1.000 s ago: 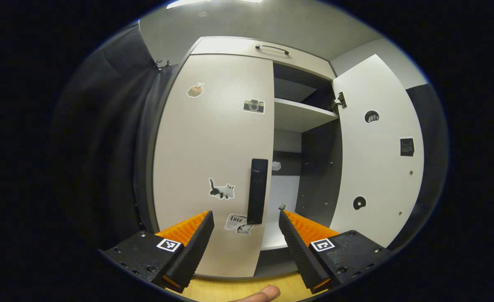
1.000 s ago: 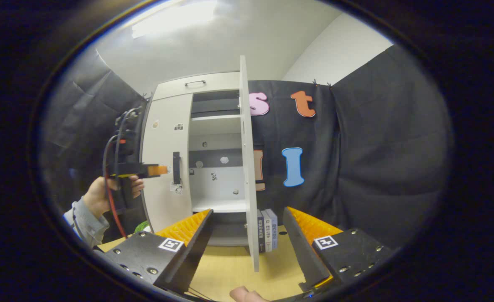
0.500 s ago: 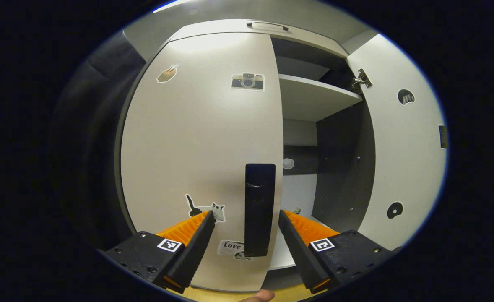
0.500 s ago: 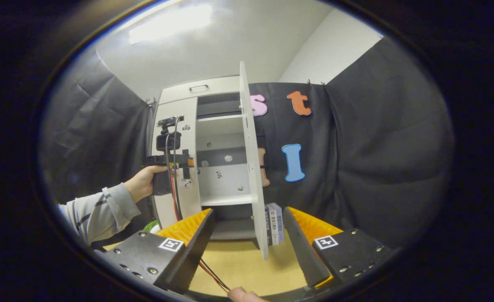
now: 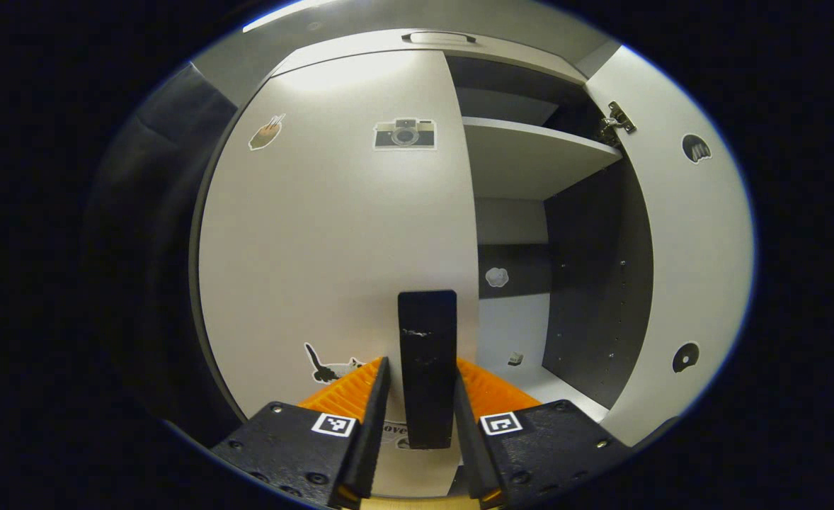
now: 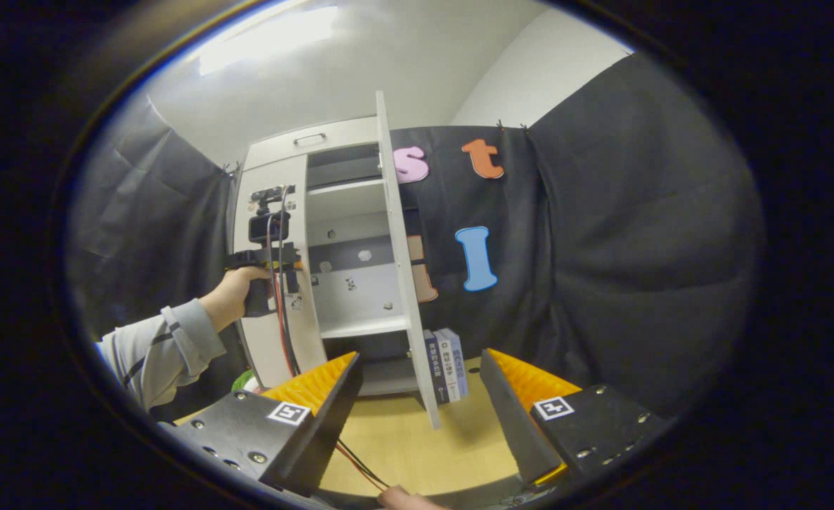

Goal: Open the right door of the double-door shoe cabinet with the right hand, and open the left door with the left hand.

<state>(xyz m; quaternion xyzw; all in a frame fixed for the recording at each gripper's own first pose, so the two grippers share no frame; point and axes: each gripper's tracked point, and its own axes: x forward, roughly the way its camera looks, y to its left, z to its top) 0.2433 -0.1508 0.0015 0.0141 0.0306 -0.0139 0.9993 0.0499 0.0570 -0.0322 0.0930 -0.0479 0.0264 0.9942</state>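
Shoe cabinet (image 6: 275, 145): two doors. Right door (image 5: 679, 262) swung wide open; left door (image 5: 332, 241) closed against cabinet. Left tool (image 5: 420, 397) clamped on black handle (image 5: 427, 354) of left door, one finger each side. Right tool (image 6: 417, 397) spread open, gripping nothing, over tabletop (image 6: 417, 453). Three books (image 6: 447, 363) upright beside open door. One shelf (image 5: 523, 152) visible inside.
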